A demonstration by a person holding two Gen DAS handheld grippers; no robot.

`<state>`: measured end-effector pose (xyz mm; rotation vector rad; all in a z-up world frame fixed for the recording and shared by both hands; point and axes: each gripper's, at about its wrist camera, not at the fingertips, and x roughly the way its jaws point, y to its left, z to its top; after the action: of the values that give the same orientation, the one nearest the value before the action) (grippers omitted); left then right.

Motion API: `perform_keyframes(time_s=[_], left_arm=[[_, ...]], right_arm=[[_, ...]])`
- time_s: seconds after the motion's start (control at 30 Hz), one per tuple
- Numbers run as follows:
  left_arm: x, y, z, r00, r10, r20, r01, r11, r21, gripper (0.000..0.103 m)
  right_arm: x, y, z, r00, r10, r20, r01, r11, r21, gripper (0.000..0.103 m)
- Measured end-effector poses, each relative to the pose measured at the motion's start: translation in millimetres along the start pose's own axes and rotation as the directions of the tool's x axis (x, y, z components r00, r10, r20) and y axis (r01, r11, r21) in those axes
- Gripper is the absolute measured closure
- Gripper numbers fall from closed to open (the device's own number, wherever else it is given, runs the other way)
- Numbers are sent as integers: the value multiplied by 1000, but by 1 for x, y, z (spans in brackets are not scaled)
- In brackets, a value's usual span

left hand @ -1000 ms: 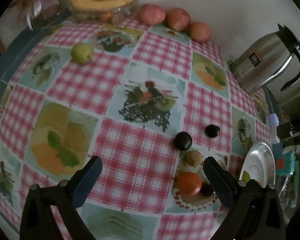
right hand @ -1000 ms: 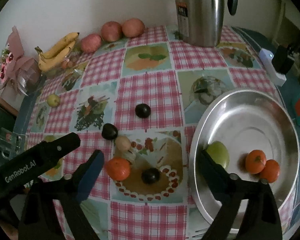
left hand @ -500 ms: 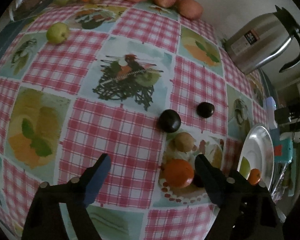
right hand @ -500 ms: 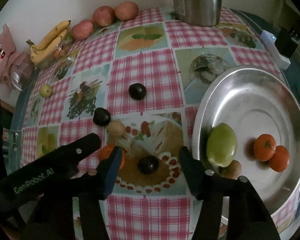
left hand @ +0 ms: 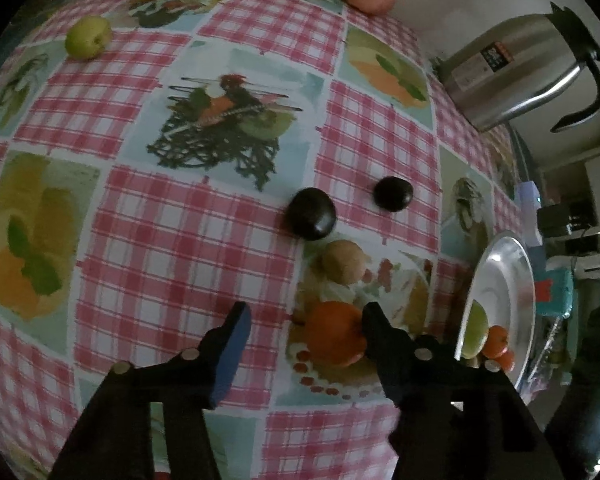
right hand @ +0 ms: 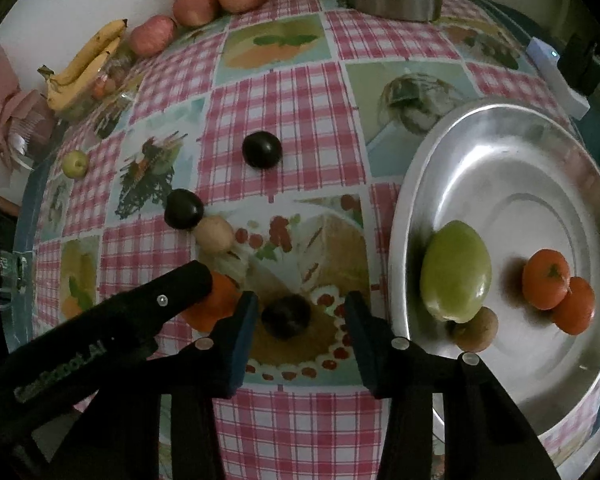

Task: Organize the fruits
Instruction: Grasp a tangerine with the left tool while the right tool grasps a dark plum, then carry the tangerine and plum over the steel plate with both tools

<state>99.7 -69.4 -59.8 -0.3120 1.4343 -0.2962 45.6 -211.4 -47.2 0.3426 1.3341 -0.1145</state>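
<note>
- Red-checked tablecloth (right hand: 284,92) is covering the table; a steel plate (right hand: 548,152) is sitting at its right, a steel kettle (left hand: 512,76) at the back.
- Left gripper (left hand: 304,316) is hanging with jaws apart, an orange (left hand: 334,334) between them, touching the right finger.
- Right gripper (right hand: 299,314) is hanging with jaws apart around a dark plum (right hand: 286,316), not gripping it; the left gripper's finger is crowding in beside it.
- Loose on the cloth: three dark plums, one brown fruit (right hand: 213,234), one small green apple (right hand: 75,163).
- In the plate: one green mango (right hand: 456,272), two oranges, one brown fruit.
- At the back: three red apples (right hand: 196,6), one banana bunch (right hand: 86,62).
</note>
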Motion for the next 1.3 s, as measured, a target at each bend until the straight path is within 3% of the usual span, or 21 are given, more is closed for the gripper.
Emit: perform_keyframes(time_s=[0.4,0.83,1.07,1.17,1.3], left_arm=[[9,-11,-3,996,-84,-21,84,996,-18,70],[0,0,-4,996,-91,-9,90,995,-40,72],[-20,21,3,997,-54,58,59,995,-83,72],[-27,27,5,995,-60,78,68,993,-99,72],[-30,29,6,994,-65,87,74,992,-105,72]], right_arm=[[4,1,-1,1000,-2,-19,2,1000,-11,61],[7,4,1,1000,3,-20,-3,1000,-15,61],[7,5,1,1000,18,-20,-18,1000,-20,67],[7,7,1,999,23,-22,-24,999,-30,76],[8,9,1,999,20,-24,-21,999,-38,77]])
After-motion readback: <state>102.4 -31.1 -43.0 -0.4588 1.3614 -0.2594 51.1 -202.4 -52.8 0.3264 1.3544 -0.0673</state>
